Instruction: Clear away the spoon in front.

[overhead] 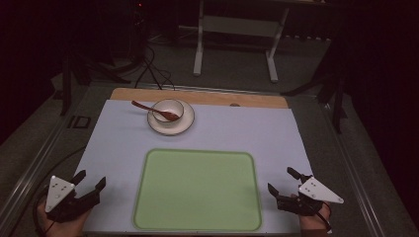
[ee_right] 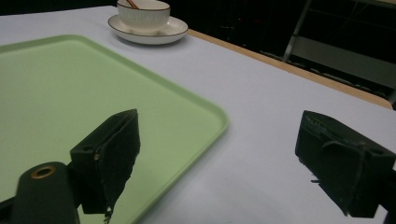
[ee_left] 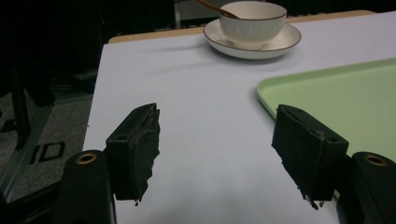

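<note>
Both grippers — left gripper [overhead: 90, 183], right gripper [overhead: 282, 183] — rest released, flanking the green tray [overhead: 197, 190]; bowl [overhead: 167, 111] waits well beyond their fingertips — likely staged for loading.

Two black handheld grippers with grey plates

The left gripper [overhead: 90, 185] and right gripper [overhead: 281, 181], either side of the green tray [overhead: 197, 224], are black, each topped by a grey three-cornered plate with small dark dots. Brass-coloured rings sit behind their frayed black pads [ee_left: 135, 149]. Dark cables trail back.
</note>
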Motion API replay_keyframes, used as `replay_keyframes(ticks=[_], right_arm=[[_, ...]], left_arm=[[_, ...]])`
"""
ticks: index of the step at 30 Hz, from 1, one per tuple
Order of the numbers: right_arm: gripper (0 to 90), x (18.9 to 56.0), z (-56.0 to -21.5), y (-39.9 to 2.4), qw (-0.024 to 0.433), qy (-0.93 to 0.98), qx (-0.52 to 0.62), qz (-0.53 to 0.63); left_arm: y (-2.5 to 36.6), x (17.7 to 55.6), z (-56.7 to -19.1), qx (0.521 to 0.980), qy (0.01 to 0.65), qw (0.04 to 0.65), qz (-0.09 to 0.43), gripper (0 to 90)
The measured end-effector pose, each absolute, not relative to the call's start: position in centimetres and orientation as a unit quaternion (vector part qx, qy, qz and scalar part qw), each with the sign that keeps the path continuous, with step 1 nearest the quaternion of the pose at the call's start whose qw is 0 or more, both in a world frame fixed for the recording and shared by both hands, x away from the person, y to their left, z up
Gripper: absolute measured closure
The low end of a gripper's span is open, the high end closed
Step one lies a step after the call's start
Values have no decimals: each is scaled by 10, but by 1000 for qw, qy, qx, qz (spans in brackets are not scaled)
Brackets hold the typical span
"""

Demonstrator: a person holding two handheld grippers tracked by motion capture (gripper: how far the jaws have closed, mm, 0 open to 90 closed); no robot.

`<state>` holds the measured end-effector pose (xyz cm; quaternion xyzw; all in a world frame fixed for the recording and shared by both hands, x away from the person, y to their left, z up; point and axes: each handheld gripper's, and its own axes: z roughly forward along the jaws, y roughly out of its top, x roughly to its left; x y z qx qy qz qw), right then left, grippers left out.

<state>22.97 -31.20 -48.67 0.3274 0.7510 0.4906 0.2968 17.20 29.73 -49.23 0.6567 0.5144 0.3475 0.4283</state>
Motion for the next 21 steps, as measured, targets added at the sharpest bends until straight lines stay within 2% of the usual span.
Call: replay_keyframes(ticks=[21], right_arm=[[136, 231, -488, -310, 297, 755, 321, 489]], left_arm=[[290, 172, -491, 656, 514, 435, 341, 330]])
